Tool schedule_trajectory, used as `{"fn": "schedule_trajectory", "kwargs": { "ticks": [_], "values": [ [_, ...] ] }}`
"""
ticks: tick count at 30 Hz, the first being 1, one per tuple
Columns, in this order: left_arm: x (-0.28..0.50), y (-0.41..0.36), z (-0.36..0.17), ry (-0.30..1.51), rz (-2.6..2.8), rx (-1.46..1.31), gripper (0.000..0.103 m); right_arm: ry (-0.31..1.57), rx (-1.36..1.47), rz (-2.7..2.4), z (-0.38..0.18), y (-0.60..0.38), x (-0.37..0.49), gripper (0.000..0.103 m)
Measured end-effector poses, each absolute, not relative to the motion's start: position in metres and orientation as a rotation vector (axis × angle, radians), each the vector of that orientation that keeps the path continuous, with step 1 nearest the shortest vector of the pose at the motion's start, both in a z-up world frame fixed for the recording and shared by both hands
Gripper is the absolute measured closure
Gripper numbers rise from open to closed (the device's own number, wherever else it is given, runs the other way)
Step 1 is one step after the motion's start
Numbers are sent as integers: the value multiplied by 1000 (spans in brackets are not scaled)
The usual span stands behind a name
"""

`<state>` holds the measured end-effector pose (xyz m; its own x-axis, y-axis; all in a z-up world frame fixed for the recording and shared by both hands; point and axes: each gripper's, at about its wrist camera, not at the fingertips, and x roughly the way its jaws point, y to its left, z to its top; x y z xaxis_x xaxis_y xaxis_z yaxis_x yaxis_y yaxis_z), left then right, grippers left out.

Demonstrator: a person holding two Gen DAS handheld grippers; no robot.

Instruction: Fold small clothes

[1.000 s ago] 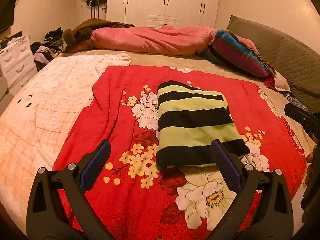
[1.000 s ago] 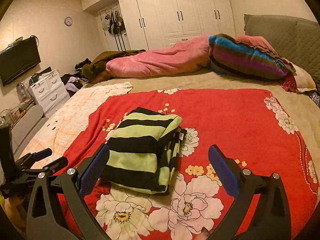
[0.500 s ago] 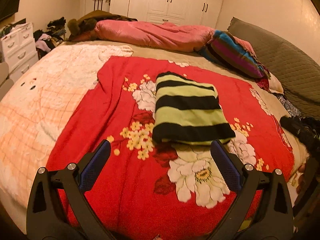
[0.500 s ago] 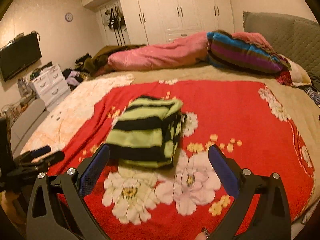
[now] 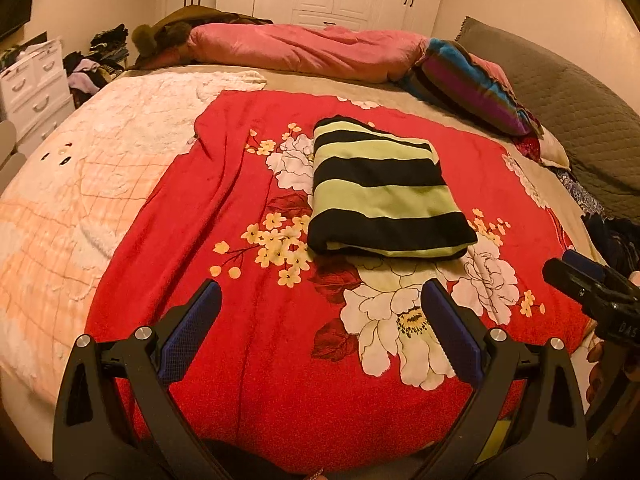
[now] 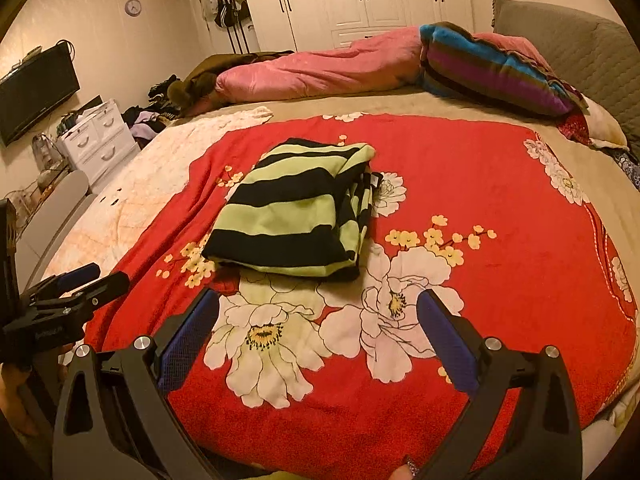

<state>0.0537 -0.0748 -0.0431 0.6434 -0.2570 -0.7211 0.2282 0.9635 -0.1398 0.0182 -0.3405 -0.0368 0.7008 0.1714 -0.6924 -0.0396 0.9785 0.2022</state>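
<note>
The left gripper hangs over the near edge of the red flowered blanket with its blue-padded fingers spread wide and nothing between them. The right gripper is held the same way, its fingers apart and empty. Ahead of both, clear of the fingertips, the striped green and black garment lies folded into a neat rectangle on the blanket. Seen from the right gripper, its stacked folded edges face right. Far beyond the garment, a pink quilt and a striped pillow lie across the bed. A white drawer unit stands off to the left.
</note>
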Motion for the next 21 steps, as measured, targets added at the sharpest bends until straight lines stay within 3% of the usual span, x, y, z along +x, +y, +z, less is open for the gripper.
{"fn": "schedule_trajectory", "kwargs": {
  "ticks": [21],
  "values": [
    [56,-73,-46,847,-245,-30,9,792,177,120,-38,-340,17,4]
  ]
}}
